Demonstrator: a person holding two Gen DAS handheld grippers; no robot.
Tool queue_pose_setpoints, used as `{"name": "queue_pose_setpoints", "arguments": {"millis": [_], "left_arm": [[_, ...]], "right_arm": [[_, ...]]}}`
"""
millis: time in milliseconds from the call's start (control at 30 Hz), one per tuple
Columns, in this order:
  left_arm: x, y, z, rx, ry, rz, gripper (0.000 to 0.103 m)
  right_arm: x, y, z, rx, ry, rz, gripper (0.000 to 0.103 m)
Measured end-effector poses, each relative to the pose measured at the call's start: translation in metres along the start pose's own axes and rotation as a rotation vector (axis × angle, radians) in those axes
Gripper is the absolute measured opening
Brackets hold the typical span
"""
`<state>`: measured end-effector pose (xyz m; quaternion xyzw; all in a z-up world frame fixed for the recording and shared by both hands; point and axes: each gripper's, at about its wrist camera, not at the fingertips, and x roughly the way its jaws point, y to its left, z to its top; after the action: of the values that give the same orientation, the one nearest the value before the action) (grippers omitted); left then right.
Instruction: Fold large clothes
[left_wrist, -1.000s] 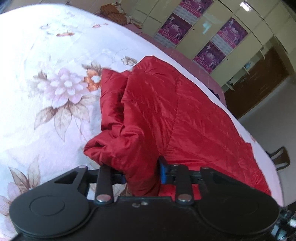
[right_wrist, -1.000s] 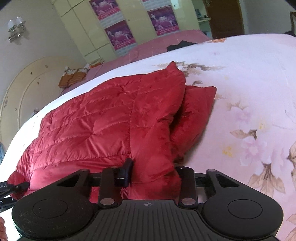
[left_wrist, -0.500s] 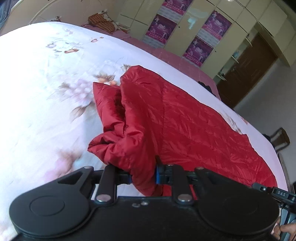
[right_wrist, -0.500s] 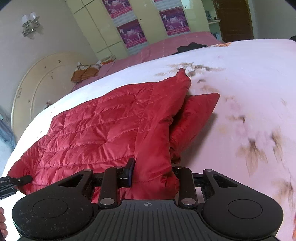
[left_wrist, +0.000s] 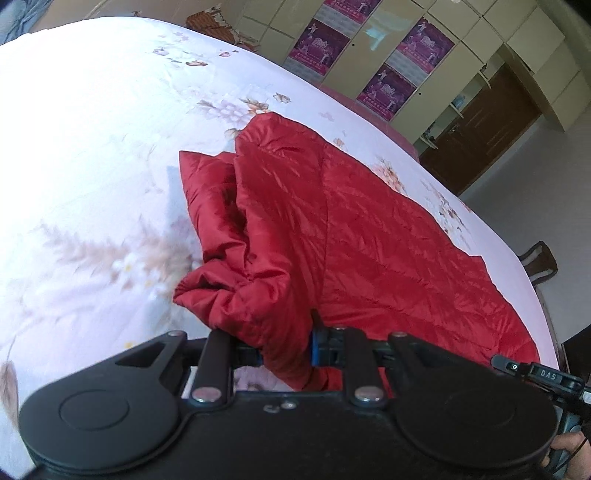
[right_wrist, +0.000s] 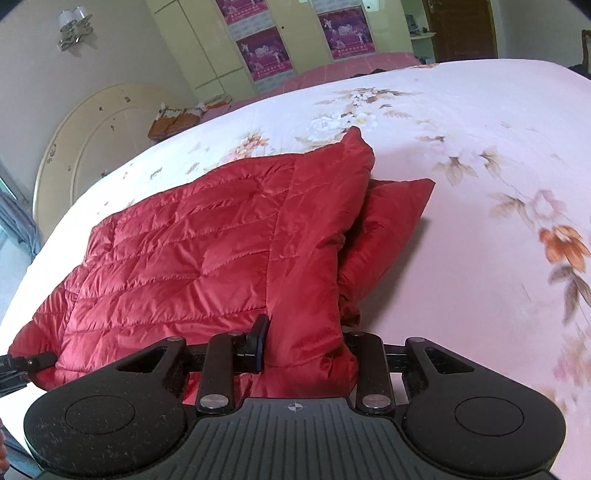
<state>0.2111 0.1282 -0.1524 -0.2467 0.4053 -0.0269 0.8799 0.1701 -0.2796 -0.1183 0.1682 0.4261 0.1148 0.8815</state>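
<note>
A large red quilted jacket lies folded over on a bed with a pale floral cover. My left gripper is shut on a bunched near corner of the jacket, with red fabric filling the gap between its blue pads. At the jacket's other near corner, my right gripper is shut on a thick fold of it; cloth hides the right finger. A sleeve part sticks out from under the top layer. The far edge rests on the cover.
Yellow-green wardrobe doors with purple posters stand beyond the bed. A brown door, a dark chair and a round cream headboard are around it. The other gripper's tip and a hand show at the lower right.
Both grippers have travelled across the bed with the jacket's near corners still clamped, dragging the jacket along. More floral cover now shows beyond its far edge.
</note>
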Motion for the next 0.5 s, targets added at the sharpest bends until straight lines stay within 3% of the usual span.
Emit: {"name": "queue_pose_setpoints", "arguments": {"millis": [133, 200, 333, 367, 433, 500], "left_arm": [[0.007, 0.002, -0.002, 0.014, 0.007, 0.025, 0.023], [0.014, -0.007, 0.001, 0.031, 0.003, 0.052, 0.027], [0.021, -0.014, 0.002, 0.034, 0.005, 0.091, 0.035], [0.023, -0.016, 0.001, 0.033, 0.007, 0.098, 0.039], [0.023, -0.013, -0.004, 0.031, 0.0, 0.147, 0.068], [0.024, -0.01, -0.009, 0.033, -0.003, 0.159, 0.071]], "right_arm": [[0.003, -0.002, -0.005, 0.009, 0.003, -0.018, 0.03], [0.002, -0.003, -0.008, 0.01, -0.006, -0.055, 0.05], [-0.001, -0.001, -0.01, -0.035, -0.034, -0.119, 0.067], [-0.002, -0.001, -0.011, -0.053, -0.045, -0.142, 0.07], [-0.006, 0.001, -0.012, -0.098, -0.084, -0.205, 0.073], [-0.012, 0.0, -0.009, -0.118, -0.12, -0.249, 0.074]]}}
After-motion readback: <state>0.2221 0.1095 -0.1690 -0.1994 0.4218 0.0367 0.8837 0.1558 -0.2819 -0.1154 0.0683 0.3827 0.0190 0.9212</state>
